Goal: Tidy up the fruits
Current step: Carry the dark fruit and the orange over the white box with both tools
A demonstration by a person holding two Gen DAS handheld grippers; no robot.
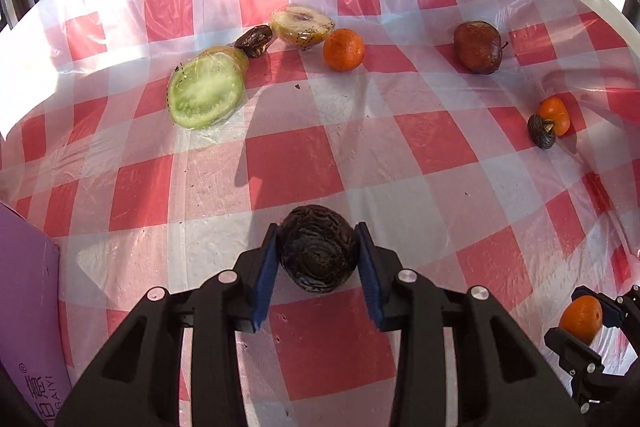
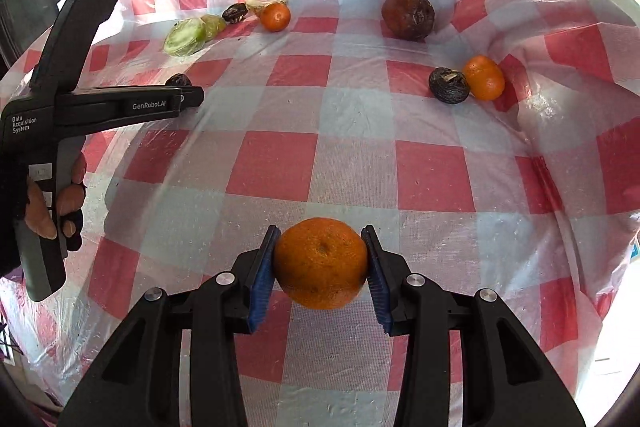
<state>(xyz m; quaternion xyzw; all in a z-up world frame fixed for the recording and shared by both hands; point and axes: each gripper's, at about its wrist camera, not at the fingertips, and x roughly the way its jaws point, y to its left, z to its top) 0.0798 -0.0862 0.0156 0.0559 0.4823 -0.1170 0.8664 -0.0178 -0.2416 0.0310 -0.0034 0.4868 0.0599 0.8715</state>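
Note:
My left gripper (image 1: 318, 253) is shut on a dark wrinkled fruit (image 1: 319, 248), its blue pads (image 1: 266, 275) pressing both sides just above the checked cloth. My right gripper (image 2: 321, 264) is shut on an orange tangerine (image 2: 321, 263); the left wrist view shows this tangerine (image 1: 581, 318) at its lower right edge. On the cloth lie a wrapped green fruit half (image 1: 205, 93), a wrapped pale fruit half (image 1: 301, 25), a small dark fruit (image 1: 255, 40), a tangerine (image 1: 343, 49), a brown shrivelled fruit (image 1: 478, 47), and a tangerine (image 1: 555, 115) touching a dark fruit (image 1: 542, 131).
The red and white checked plastic tablecloth (image 1: 288, 167) covers a round table. A purple box (image 1: 28, 307) stands at the left edge. A person's hand (image 2: 56, 203) grips the left tool's handle. Windows and curtains lie beyond the far rim.

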